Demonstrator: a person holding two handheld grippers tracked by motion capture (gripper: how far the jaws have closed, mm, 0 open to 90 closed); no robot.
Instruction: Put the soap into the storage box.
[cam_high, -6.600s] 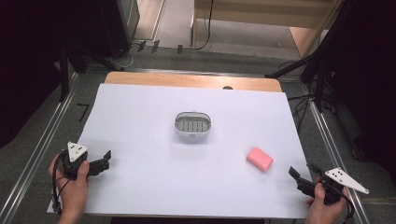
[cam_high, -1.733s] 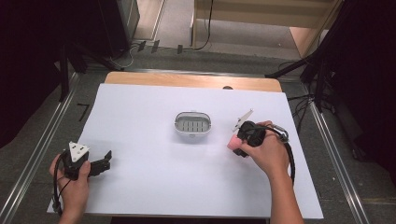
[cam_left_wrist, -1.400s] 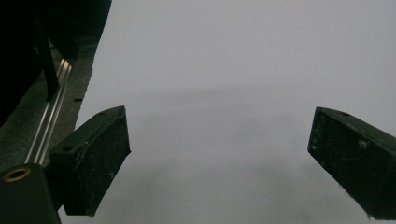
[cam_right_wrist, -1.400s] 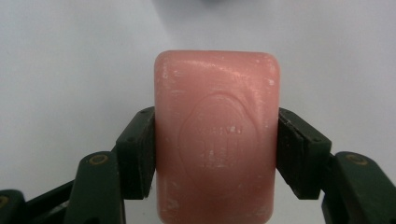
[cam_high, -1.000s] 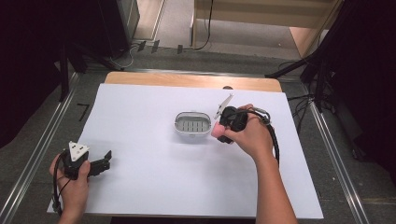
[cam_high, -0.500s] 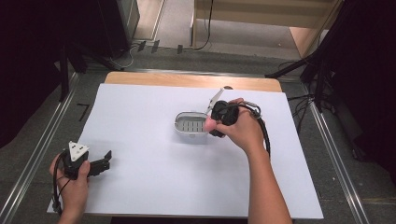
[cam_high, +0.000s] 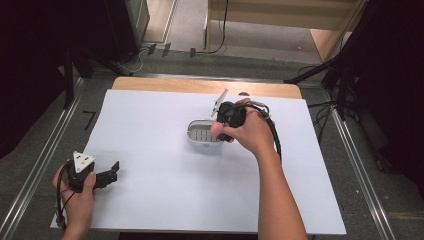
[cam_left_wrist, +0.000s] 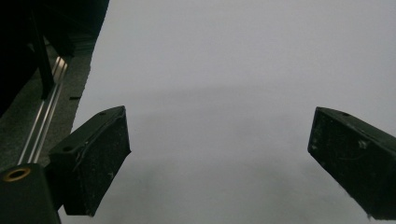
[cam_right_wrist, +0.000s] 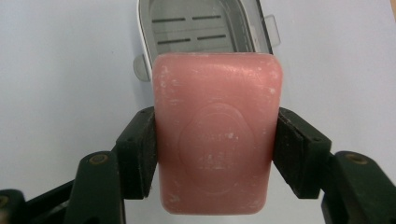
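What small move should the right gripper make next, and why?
Probably carry the pink soap a little further over the soap dish, then lower it. The right gripper clamps the bar by its sides, and the dish lies just beyond, open and empty.

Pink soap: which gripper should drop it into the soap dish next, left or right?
Right. The right gripper is already shut on the pink soap and is at the soap dish. The left gripper sits open at the table's near left corner, far from the dish.
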